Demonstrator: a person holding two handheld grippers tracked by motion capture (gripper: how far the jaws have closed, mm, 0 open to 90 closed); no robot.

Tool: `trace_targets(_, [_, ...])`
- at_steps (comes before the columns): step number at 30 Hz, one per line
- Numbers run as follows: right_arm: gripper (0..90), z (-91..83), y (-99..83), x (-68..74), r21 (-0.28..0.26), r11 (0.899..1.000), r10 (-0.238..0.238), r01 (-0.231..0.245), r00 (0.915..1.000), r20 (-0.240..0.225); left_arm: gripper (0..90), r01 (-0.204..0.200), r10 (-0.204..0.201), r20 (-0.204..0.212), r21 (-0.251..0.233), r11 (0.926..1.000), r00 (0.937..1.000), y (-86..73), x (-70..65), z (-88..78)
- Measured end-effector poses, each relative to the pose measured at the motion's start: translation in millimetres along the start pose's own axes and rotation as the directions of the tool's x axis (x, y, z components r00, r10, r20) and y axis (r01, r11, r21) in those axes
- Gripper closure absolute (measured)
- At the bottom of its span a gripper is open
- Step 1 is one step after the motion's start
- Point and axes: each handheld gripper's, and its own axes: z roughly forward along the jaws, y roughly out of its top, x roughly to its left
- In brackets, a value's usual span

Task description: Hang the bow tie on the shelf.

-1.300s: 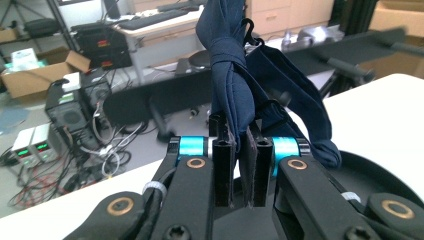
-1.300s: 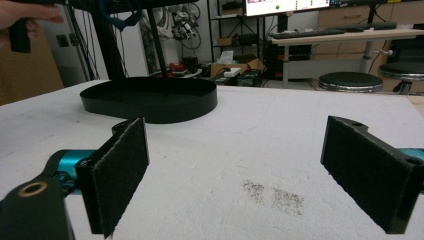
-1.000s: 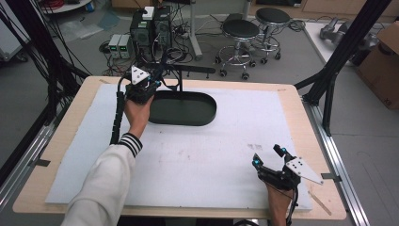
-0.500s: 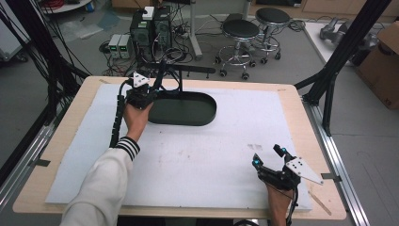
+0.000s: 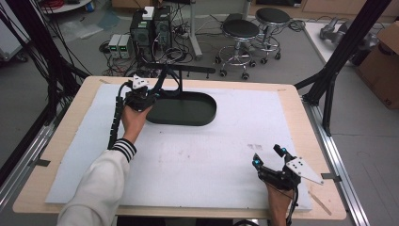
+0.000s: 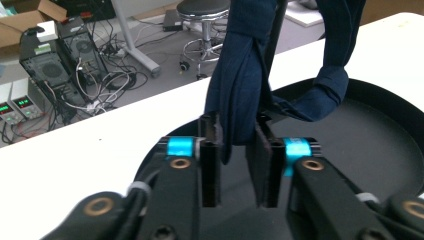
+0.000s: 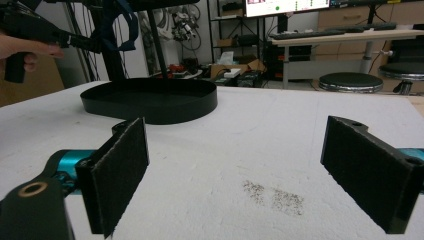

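Fingers [image 6: 212, 150] of left gripper [image 6: 239, 165] loosening around blue cloth [image 6: 242, 90].

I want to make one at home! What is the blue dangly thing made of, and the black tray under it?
The blue dangly thing looks like soft, matte fabric: it folds, drapes and creases where it hangs between the left gripper's jaws. The black tray looks rigid, probably plastic or painted metal: smooth, even, low wall with a dull sheen. Which of the two, I can't tell.
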Motion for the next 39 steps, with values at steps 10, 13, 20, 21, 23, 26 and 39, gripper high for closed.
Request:
trace_targets(10, [10.9, -0.7, -0.2, -1.8, -0.013, 1.0, 0.006, -0.007, 1.0, -0.007, 35.8, -0.076, 0.077, -0.031, 0.013, 0.997, 0.9966, -1.0, -0.7, -5.6])
trace_targets(13, [10.8, -1.2, -0.3, -1.3, -0.014, 1.0, 0.007, -0.007, 0.9999, -0.007, 24.0, -0.07, 0.07, 0.022, -0.003, 0.9975, 0.9973, -3.6, 0.3, -9.1])
trace_targets(20, [10.8, -0.7, -0.3, -1.1, -0.01, 1.0, -0.001, 0.001, 1.0, -0.006, 20.0, -0.048, 0.056, 0.138, -0.06, 0.997, 0.9889, -16.5, 11.3, -32.6])
trace_targets(21, [10.8, -0.7, -0.3, -1.1, -0.01, 1.0, -0.001, 0.001, 1.0, -0.006, 19.2, -0.048, 0.056, 0.138, -0.06, 0.997, 0.9889, -16.5, 11.3, -32.6])
trace_targets(23, [10.9, -1.1, -0.4, -0.4, -0.01, 1.0, 0.0, 0.0, 1.0, -0.007, 18.8, -0.05, 0.062, 0.158, -0.075, 0.9959, 0.9856, -22.2, 13.7, -42.2])
trace_targets(26, [10.9, -0.8, -0.4, 0.0, -0.011, 1.0, -0.005, 0.005, 1.0, -0.005, 18.8, -0.055, 0.075, 0.196, -0.106, 0.9928, 0.9777, -35.0, 15.3, -61.0])
trace_targets(39, [10.8, 0.5, -0.1, 1.5, -0.001, 1.0, -0.022, 0.022, 0.9998, 0.001, 18.7, 0.007, 0.073, 0.285, -0.269, 0.9632, 0.9556, -108.4, 21.7, -140.8])
